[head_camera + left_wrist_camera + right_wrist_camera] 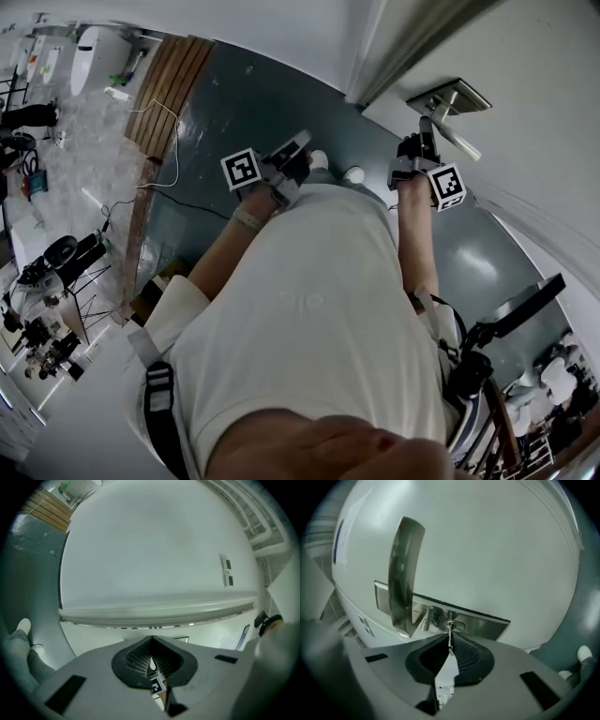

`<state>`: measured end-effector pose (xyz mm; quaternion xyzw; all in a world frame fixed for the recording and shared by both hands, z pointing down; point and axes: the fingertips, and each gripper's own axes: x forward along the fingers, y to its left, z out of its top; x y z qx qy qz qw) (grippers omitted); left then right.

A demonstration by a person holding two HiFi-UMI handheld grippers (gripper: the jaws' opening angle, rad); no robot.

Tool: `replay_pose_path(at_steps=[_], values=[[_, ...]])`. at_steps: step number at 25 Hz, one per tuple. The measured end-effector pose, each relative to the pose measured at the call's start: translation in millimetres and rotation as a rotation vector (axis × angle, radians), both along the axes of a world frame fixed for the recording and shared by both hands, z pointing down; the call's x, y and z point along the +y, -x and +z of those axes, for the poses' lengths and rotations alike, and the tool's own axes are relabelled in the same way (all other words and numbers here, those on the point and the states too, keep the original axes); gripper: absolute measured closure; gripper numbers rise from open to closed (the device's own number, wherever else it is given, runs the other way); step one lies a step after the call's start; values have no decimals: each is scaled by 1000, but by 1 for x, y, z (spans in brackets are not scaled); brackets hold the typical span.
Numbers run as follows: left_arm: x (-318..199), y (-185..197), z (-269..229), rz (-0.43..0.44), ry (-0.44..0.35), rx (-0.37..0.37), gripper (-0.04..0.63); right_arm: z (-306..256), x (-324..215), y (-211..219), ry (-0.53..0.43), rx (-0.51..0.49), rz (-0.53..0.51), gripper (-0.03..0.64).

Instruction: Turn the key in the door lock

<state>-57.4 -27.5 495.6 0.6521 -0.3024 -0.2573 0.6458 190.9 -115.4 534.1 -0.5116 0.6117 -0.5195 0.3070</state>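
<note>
While your left gripper (152, 640) idles pressed together and empty, the right gripper (450, 644) pinches the small silver metal key (450, 633).
That key sits in the lock of the brushed-steel plate (487, 624) on the white door (497, 545), just beside the long silver lever handle (404, 573). Your pinch catches only the thin edge near the tips, so a skewed twist could let it slip or bend; the handle may also block your roll.

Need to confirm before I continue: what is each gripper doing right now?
Left gripper: closed, holding nothing.
Right gripper: closed on the key, which sits in the lock plate.
</note>
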Motion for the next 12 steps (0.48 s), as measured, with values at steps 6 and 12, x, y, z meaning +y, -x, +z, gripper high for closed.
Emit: replay_pose_path(at_steps=[6, 12], values=[[-1, 0, -2, 0, -12, -7, 589, 4, 5, 0, 37, -155, 31, 575], [-4, 1, -2, 3, -15, -12, 589, 8, 5, 1, 41, -285, 44, 575]])
